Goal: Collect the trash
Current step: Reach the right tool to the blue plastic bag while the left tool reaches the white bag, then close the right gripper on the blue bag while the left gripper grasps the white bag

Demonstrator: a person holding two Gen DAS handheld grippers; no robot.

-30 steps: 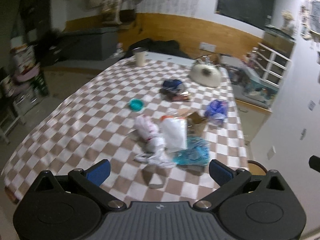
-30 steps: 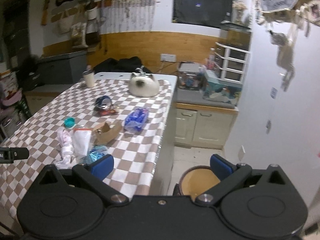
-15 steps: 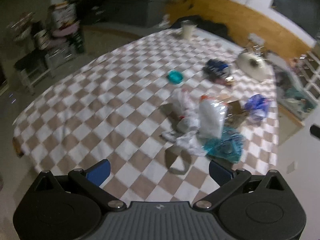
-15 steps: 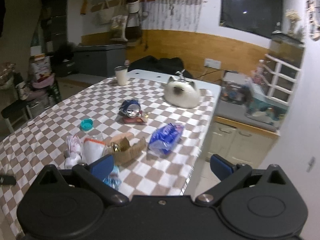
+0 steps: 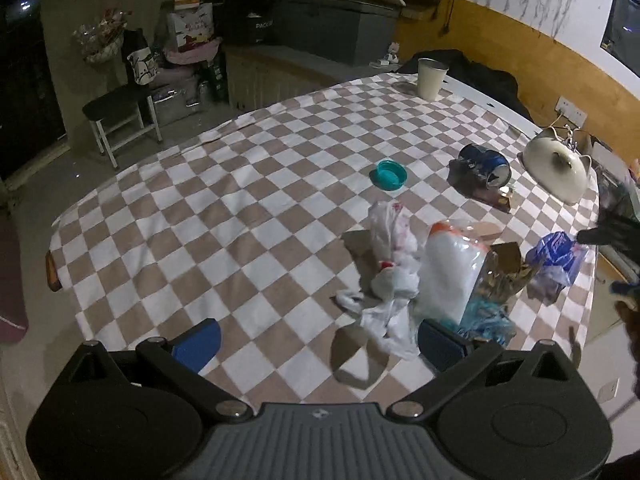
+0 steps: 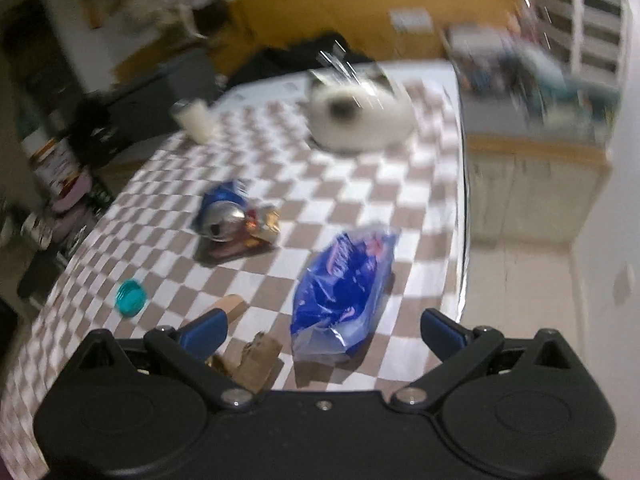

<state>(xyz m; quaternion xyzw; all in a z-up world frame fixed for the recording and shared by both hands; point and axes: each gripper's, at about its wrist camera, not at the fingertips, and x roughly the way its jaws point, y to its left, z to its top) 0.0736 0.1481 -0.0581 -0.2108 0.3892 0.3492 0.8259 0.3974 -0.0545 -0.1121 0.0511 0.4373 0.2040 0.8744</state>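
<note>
Approach step: the right gripper (image 6: 322, 326), jaws spread and empty, hovers near the blue wrapper (image 6: 343, 288) by the table's right edge; next it should descend and close. The left gripper (image 5: 318, 342) gapes empty over the white bags (image 5: 390, 272)

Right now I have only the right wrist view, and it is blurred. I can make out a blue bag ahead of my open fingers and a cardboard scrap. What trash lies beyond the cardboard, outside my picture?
Observer: A crumpled pile of white plastic bags lies on the checked tablecloth, just left of the cardboard box.
Operator: Anything between the two?
Observer: Yes, a clear plastic pouch with an orange band sits between them, touching both.
Operator: Where is the left gripper?
Observer: The left gripper is open and empty above the near edge of that pile, and its right finger is beside a teal wrapper.
</note>
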